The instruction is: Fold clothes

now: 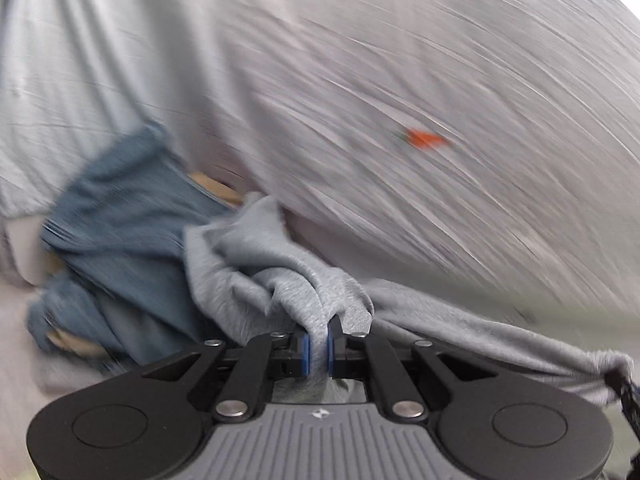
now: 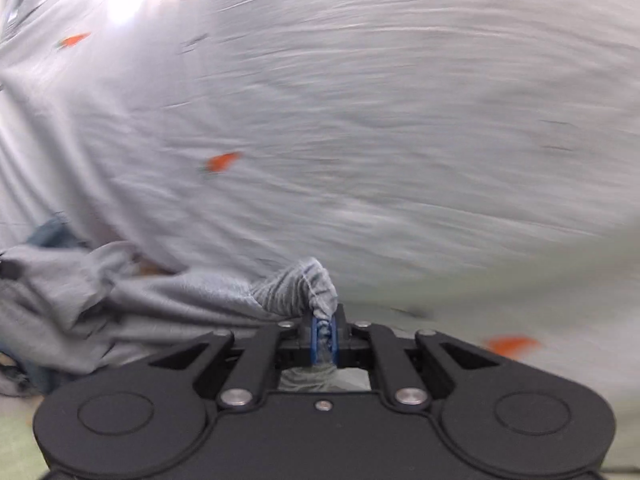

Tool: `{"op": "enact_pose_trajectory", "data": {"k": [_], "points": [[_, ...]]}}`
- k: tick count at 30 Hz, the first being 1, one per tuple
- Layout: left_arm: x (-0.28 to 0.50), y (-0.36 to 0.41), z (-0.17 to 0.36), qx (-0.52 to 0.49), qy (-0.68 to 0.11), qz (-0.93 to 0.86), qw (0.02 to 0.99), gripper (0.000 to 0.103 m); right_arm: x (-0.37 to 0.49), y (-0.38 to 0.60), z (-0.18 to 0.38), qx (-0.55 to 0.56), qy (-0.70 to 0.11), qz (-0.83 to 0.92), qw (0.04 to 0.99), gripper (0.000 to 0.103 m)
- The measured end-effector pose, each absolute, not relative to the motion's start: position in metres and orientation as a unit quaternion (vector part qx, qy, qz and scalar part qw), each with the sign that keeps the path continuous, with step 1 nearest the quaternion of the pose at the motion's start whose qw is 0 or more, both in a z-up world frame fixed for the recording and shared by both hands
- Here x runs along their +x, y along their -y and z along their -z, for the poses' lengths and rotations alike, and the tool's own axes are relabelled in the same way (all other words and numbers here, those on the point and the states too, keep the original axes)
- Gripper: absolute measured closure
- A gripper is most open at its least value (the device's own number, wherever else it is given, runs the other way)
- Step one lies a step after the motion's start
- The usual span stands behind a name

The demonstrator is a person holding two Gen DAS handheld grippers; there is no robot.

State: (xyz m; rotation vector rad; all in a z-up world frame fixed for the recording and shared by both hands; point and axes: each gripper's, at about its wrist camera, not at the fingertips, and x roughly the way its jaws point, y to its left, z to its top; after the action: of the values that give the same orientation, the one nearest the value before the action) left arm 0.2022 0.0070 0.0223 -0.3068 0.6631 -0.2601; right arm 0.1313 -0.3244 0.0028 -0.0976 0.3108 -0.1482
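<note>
Clamped between the blue pads of the left gripper (image 1: pixel 318 346): a bunched fold of soft heather-grey knit garment (image 1: pixel 256 268), jaws nearly closed on it. Same cloth pinched tight in the right gripper (image 2: pixel 325 338) (ribbed hem here), stretched between both. Behind, blurred: white wrinkled sheet with orange carrot prints (image 2: pixel 360 140); crumpled blue-grey garment (image 1: pixel 120 216) beside the grey one.

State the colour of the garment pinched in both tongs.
Heather grey garment, clearest in the left wrist view.
</note>
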Motion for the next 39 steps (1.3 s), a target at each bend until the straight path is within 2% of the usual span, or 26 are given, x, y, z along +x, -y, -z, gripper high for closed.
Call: {"op": "enact_pose_trajectory", "data": {"k": [3,4,6,8,11,12,15,20,23,26,28,30,39], "points": [[0.139,0.052,-0.002,-0.122,-0.363,0.208,0.900,0.093,0.039,0.398,-0.005,-0.049,-0.151,0.199,0.967,0.096],[0.118,0.072,0.009,-0.113,-0.382,0.229,0.888,0.087,0.007,0.422,-0.003,-0.044,-0.157,0.240,0.957,0.096],[0.079,0.106,0.037,-0.104,-0.430,0.256,0.859,0.083,-0.055,0.469,0.006,-0.030,-0.177,0.327,0.928,0.096],[0.047,0.131,0.067,-0.102,-0.487,0.255,0.829,0.073,-0.106,0.512,0.024,-0.007,-0.237,0.381,0.894,0.093],[0.011,0.151,0.097,-0.074,-0.531,0.227,0.813,0.063,-0.168,0.540,0.053,0.019,-0.292,0.394,0.871,0.069],[0.004,0.154,0.102,-0.069,-0.539,0.213,0.812,0.059,-0.188,0.549,0.062,0.029,-0.308,0.397,0.864,0.057],[-0.008,0.151,0.110,-0.085,-0.550,0.162,0.815,0.048,-0.224,0.561,0.085,0.091,-0.326,0.380,0.861,0.053],[-0.007,0.147,0.118,-0.091,-0.562,0.101,0.816,0.047,-0.250,0.565,0.117,0.149,-0.361,0.362,0.846,0.046],[-0.008,0.142,0.116,-0.090,-0.560,0.082,0.819,0.044,-0.261,0.576,0.127,0.174,-0.361,0.368,0.839,0.037],[0.003,0.137,0.123,-0.097,-0.565,0.055,0.817,0.039,-0.264,0.587,0.137,0.195,-0.359,0.389,0.826,0.026],[0.016,0.135,0.133,-0.108,-0.574,0.037,0.811,0.038,-0.262,0.593,0.144,0.204,-0.360,0.407,0.814,0.010],[0.027,0.132,0.141,-0.119,-0.581,0.025,0.805,0.038,-0.261,0.599,0.151,0.213,-0.361,0.424,0.803,0.004],[0.062,0.128,0.151,-0.082,-0.575,0.014,0.814,0.034,-0.280,0.609,0.171,0.281,-0.358,0.473,0.754,0.001]]}}
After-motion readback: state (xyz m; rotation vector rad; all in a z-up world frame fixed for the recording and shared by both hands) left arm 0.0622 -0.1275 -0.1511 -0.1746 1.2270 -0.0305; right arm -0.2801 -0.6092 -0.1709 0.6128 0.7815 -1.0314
